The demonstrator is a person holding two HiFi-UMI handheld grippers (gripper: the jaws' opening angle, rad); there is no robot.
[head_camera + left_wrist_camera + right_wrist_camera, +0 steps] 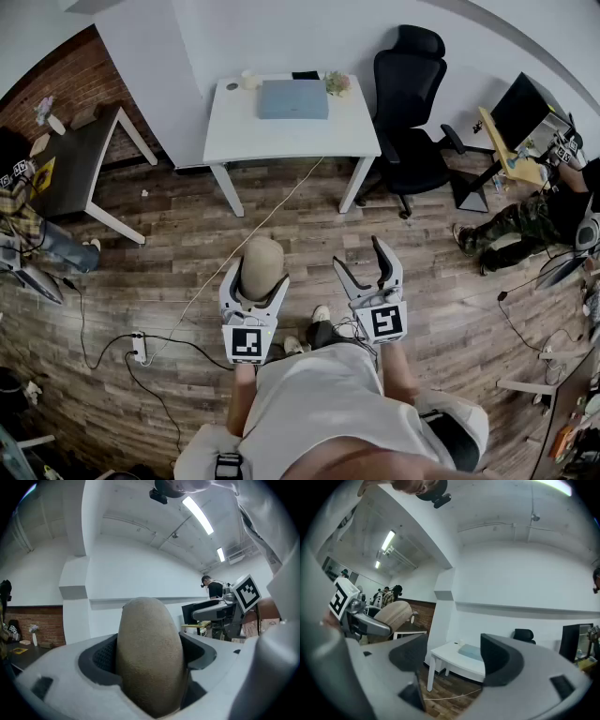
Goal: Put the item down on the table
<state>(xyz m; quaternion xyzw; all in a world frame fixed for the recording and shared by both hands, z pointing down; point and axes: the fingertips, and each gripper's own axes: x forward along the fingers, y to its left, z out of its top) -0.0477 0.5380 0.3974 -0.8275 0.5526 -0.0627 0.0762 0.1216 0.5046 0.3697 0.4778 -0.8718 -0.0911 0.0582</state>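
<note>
Left gripper clamped on upright tan, matte, fine-grained egg-shaped item; right gripper jaws wide apart, empty; white bench well apart ahead.

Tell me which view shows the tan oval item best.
Left gripper view: the tan oval item fills the centre, close up, pinched between the two jaws, its rough surface plain. The head view shows the item small, from above. The right gripper view shows the item small at the left, its lower part hidden.
</note>
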